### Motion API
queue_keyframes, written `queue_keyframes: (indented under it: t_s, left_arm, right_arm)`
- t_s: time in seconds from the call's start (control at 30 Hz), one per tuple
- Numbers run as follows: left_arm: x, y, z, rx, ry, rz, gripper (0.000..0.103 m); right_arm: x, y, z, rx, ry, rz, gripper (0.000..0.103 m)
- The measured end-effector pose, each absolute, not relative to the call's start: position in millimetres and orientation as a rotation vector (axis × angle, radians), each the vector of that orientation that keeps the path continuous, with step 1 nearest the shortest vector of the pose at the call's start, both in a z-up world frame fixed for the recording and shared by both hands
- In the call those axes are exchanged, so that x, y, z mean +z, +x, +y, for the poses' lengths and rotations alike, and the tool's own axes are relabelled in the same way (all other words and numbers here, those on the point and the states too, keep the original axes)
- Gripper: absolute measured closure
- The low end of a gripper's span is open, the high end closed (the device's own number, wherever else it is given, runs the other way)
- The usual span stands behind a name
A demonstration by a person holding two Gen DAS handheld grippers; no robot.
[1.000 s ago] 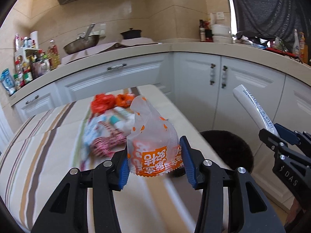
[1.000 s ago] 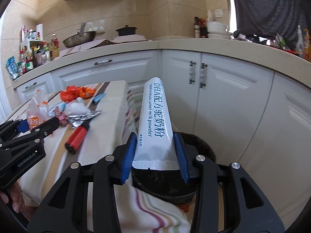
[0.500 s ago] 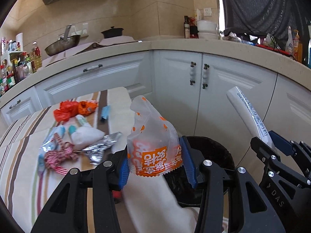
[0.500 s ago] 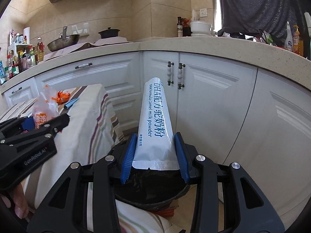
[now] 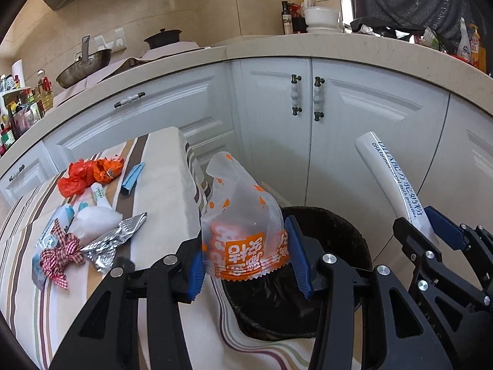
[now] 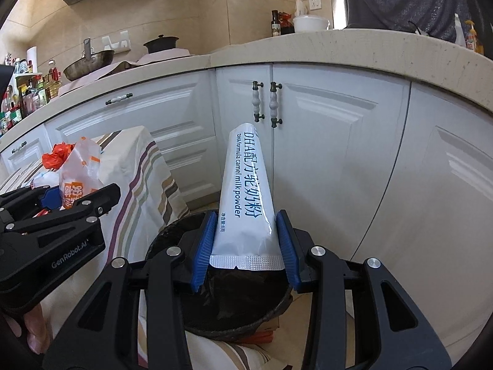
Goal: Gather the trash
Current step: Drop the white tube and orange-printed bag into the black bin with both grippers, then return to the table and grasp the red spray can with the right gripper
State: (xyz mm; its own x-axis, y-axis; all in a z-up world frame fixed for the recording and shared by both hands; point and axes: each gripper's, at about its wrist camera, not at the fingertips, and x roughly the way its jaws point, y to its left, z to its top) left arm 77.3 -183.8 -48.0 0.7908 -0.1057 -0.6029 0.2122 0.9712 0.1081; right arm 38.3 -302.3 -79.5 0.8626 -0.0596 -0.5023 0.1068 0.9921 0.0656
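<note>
Left tool: the left tool [image 5: 248, 265] is clenched on a clear snack bag with orange print [image 5: 243, 225], both blue pads pressed against the bag's lower sides; the bag stands upright between them.
Snack bag position: held over the near left rim of the black-lined trash bin [image 5: 336, 234], just past the right edge of the striped tablecloth [image 5: 163, 191].
Right tool: the right tool [image 6: 246, 246] is clenched on a white camel milk powder sachet [image 6: 246, 194], gripped near its crimped bottom seal, with the sachet pointing up and away.
Sachet position: held directly over the open mouth of the trash bin [image 6: 234, 302], in front of the white cabinet doors [image 6: 323, 141].
Tools together: in the left wrist view the right tool [image 5: 422, 228] and its sachet [image 5: 388, 175] sit to the right of the bin; in the right wrist view the left tool [image 6: 77, 197] and the snack bag [image 6: 81, 169] sit to the left, by the cloth's edge.
Trash on the cloth: crumpled orange wrappers [image 5: 89, 174], a small blue packet [image 5: 132, 174], a white wad [image 5: 95, 220], a silver foil wrapper [image 5: 117, 240] and a red-checked ribbon bow [image 5: 60, 254] lie on the left part of the covered counter, well apart from the bin.
Far counter: a wok [image 5: 83, 67] and a dark lidded pot [image 5: 163, 38] sit on top.
</note>
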Motion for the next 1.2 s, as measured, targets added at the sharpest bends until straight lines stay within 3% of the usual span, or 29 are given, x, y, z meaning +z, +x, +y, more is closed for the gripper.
queue_keyframes:
  t_s: [0.13,0.2,0.53,0.83,1.2]
  left_arm:
    - [-50,85,-189,-0.166,0.184,0.658,0.049]
    - [-51,88,-191,-0.166,0.188,0.663,0.044]
    - [-46,90,-186,-0.166,0.14,0.664,0.029]
    - [-31,78,-168,-0.16,0.133,0.617,0.028]
    - [-13,58,-94,-0.039,0.113,0.579,0.027]
  right_arm:
    - [-83,49,-305,-0.073,0.101,0.535,0.061]
    - [-85,54,-307,-0.084,0.105,0.538,0.049]
    - [-85,52,-311,-0.112,0.116,0.542,0.049]
    - [-73,41,-305,-0.124,0.12,0.521,0.049]
    - [-52,36,-247,-0.005,0.11,0.492,0.049]
